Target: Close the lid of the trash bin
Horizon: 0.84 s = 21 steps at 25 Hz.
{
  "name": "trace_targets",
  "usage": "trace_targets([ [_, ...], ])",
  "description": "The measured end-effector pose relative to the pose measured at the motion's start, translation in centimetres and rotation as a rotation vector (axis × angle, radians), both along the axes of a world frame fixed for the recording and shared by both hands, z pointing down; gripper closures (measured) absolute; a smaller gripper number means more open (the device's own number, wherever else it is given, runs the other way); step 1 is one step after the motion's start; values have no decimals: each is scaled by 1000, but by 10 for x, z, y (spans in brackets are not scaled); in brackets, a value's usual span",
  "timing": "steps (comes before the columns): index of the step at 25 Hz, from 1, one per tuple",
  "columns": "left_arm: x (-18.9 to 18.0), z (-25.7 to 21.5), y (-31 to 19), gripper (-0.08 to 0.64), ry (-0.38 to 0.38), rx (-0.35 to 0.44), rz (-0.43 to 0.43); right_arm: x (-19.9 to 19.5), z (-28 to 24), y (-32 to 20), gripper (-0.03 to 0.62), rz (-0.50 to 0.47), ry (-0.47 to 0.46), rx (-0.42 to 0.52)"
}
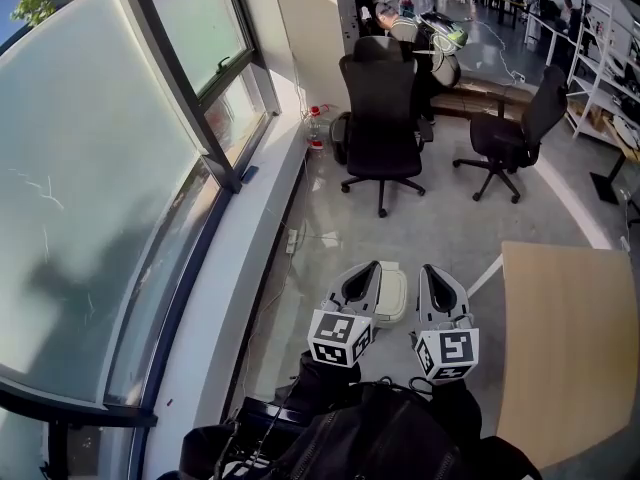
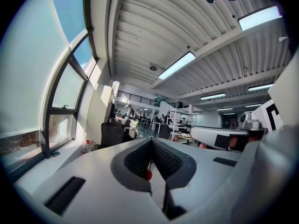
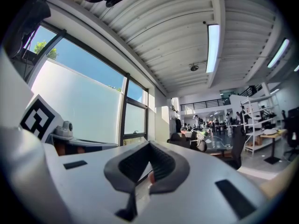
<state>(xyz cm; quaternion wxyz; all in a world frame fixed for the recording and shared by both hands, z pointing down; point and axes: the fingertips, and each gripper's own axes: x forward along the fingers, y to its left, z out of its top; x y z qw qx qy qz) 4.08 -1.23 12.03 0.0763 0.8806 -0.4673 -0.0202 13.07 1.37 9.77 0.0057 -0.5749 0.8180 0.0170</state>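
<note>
In the head view a pale, rounded-square trash bin [image 1: 394,295] stands on the grey floor, and I see its top from above, mostly hidden by the two grippers. Its flat top looks down, though I cannot see the hinge. My left gripper [image 1: 373,266] and right gripper [image 1: 425,268] are held level side by side above it, apart from it, both pointing away from me. In the left gripper view the jaws [image 2: 150,143] meet at the tip with nothing between them. The right gripper's jaws [image 3: 149,146] are likewise together and empty. The bin shows in neither gripper view.
A curved window wall [image 1: 100,188] with a white ledge [image 1: 250,268] runs along the left, and a bottle [image 1: 316,128] stands by it. Two black office chairs [image 1: 381,118] [image 1: 512,128] stand ahead. A wooden tabletop [image 1: 570,348] is close on the right.
</note>
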Motion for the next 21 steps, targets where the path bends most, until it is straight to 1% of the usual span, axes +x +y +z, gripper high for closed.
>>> trace_targets([
  [12, 3, 5, -10, 558, -5, -11, -3, 0, 1, -7, 588, -13, -4, 8],
  [16, 0, 9, -13, 558, -8, -17, -6, -2, -4, -7, 588, -24, -24, 37],
  [21, -1, 11, -19, 558, -9, -17, -26, 0, -7, -9, 588, -31, -24, 61],
])
